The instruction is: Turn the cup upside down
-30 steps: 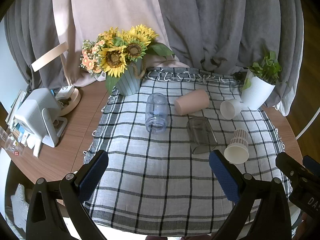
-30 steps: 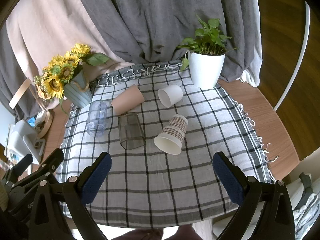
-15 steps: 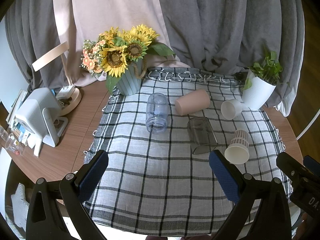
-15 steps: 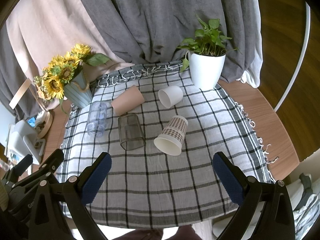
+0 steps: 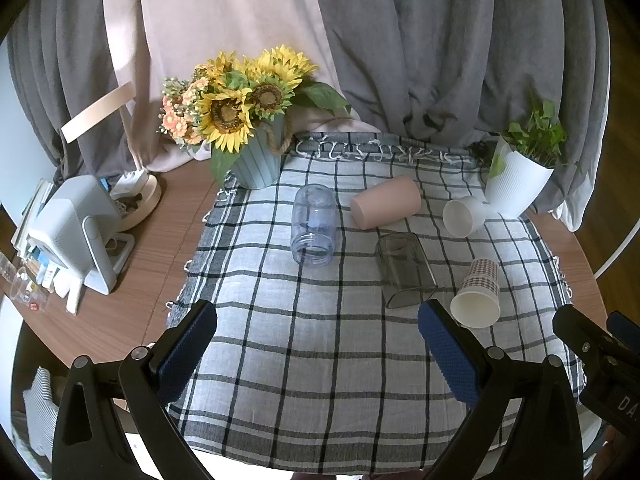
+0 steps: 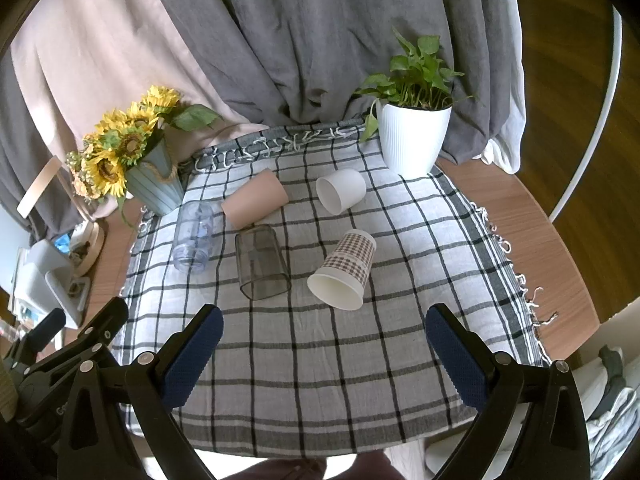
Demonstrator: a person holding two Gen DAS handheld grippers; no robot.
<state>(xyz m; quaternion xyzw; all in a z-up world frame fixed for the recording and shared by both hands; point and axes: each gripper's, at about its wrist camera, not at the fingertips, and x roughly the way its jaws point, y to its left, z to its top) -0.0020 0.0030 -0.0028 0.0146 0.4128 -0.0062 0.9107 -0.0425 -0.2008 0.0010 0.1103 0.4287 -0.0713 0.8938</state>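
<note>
Five cups lay toppled ahead; the checked paper cup point(image 6: 345, 269), mouth toward me, sat nearest my right claw point(image 6: 320, 354). Both claws, the left claw point(image 5: 318, 350) included, gaped wide, holding nothing.

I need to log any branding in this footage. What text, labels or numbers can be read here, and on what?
"DA", cut off at the frame edge: white letters on the right gripper body.
"Ge", cut off: on the left gripper body.
Items in the clutter beside the white device: too small to read.
The cups: no text visible.
</note>
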